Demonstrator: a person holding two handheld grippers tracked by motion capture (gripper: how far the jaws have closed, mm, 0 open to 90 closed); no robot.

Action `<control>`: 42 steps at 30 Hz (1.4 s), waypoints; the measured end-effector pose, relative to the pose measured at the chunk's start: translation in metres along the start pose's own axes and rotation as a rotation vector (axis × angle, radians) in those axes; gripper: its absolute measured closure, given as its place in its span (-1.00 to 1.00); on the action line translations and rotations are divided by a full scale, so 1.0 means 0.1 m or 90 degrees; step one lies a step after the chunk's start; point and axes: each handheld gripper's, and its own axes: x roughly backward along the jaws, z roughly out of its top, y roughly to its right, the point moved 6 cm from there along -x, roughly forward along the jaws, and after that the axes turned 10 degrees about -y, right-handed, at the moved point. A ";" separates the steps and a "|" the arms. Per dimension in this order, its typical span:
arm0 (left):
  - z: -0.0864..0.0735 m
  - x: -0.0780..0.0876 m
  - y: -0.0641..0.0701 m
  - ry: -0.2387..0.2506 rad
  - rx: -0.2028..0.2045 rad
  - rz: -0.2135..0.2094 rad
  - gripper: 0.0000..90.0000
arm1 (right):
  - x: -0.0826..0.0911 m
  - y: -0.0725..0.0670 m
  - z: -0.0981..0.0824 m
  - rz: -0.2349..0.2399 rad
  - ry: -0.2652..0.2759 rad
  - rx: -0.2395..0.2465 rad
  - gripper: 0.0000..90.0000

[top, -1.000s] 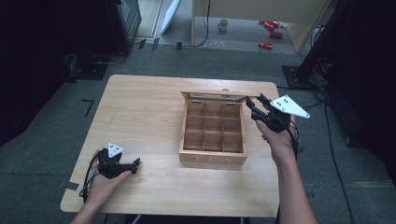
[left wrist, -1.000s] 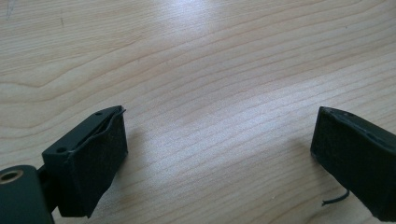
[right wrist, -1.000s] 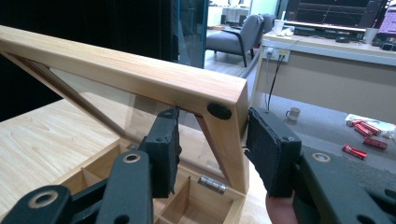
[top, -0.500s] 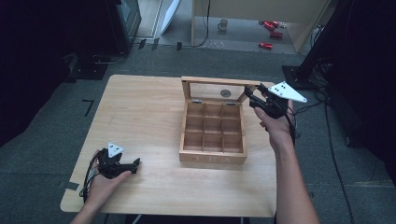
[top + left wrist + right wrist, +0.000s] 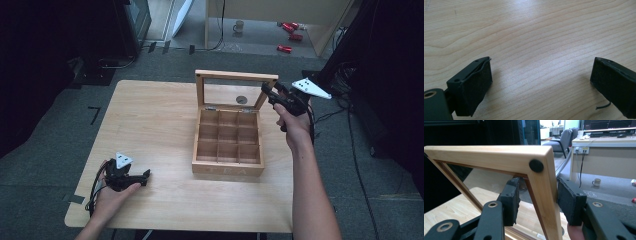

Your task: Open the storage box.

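A wooden tea box (image 5: 227,145) with several empty compartments stands on the table (image 5: 150,120), right of centre. Its glass-paned lid (image 5: 235,76) is raised almost upright. My right gripper (image 5: 266,92) holds the lid's right corner. In the right gripper view the lid's side rail (image 5: 541,195) sits between the pads (image 5: 570,202), under a black bumper dot; the jaws have just been closing on it. My left gripper (image 5: 146,175) rests on the table near the front left corner. Its jaws (image 5: 541,80) are open over bare wood.
The box's far wall and the lid hinge lie close to the table's back edge. Behind the table the floor holds a mug (image 5: 240,25), red cans (image 5: 287,48) and cables. Dark equipment stands at the right (image 5: 370,100).
The right gripper has moved back and slightly up, swinging the lid from a low tilt to nearly upright. The left gripper has stayed put.
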 end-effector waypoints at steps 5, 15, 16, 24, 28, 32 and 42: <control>0.00 0.00 0.00 0.000 0.000 0.000 -0.91 | -0.08 0.05 0.02 -0.006 -0.007 -0.004 0.24; 0.00 0.00 0.00 0.000 -0.001 -0.001 -0.91 | -0.16 0.12 0.09 -0.012 -0.021 -0.010 0.31; 0.00 0.00 0.00 0.000 -0.001 -0.001 -0.91 | -0.18 0.13 0.10 -0.015 -0.022 -0.010 0.32; 0.00 0.00 0.01 -0.001 -0.003 -0.001 -0.91 | -0.32 0.23 0.19 -0.022 -0.035 -0.029 0.40; 0.01 -0.01 0.01 0.000 -0.005 -0.003 -0.91 | -0.42 0.30 0.22 -0.025 -0.035 -0.036 0.43; 0.01 -0.01 0.01 -0.002 -0.007 -0.003 -0.91 | -0.47 0.34 0.24 -0.023 -0.036 -0.043 0.44; 0.02 -0.01 0.02 -0.002 -0.013 -0.006 -0.91 | -0.60 0.41 0.29 -0.039 -0.054 -0.047 0.46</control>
